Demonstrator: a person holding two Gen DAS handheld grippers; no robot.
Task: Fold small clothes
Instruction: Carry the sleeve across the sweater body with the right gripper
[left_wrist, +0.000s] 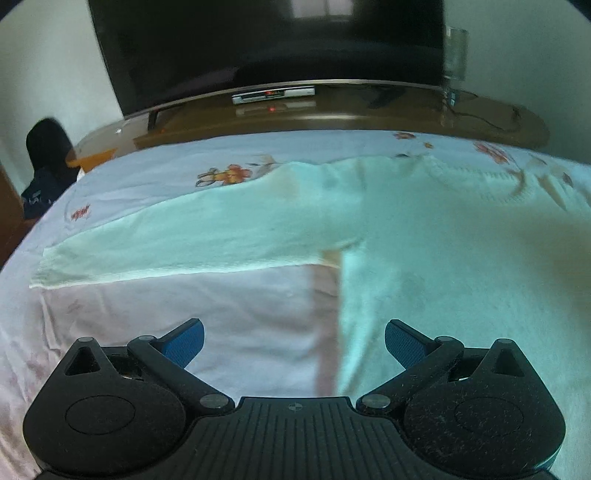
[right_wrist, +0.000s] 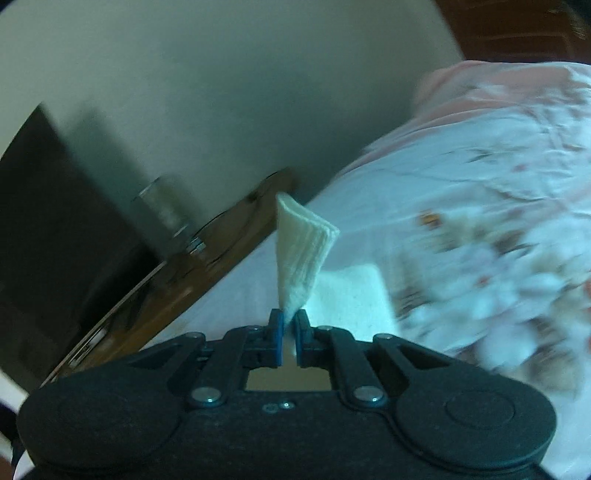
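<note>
A pale mint knitted sweater (left_wrist: 424, 236) lies flat on the bed, its left sleeve (left_wrist: 166, 240) stretched out to the left. My left gripper (left_wrist: 294, 341) is open and empty, above the bedsheet near the sweater's side edge below the armpit. My right gripper (right_wrist: 289, 323) is shut on the ribbed cuff (right_wrist: 303, 251) of the sweater's other sleeve, which stands up from the blue pads; more of the sweater (right_wrist: 351, 299) lies behind it.
The bed carries a floral sheet (left_wrist: 229, 173) that also shows in the right wrist view (right_wrist: 480, 229). Beyond it stands a wooden TV stand (left_wrist: 332, 114) with a dark TV (left_wrist: 266, 40), a set-top box (left_wrist: 273, 95) and a glass (left_wrist: 455, 55). A dark chair (left_wrist: 48, 158) stands at far left.
</note>
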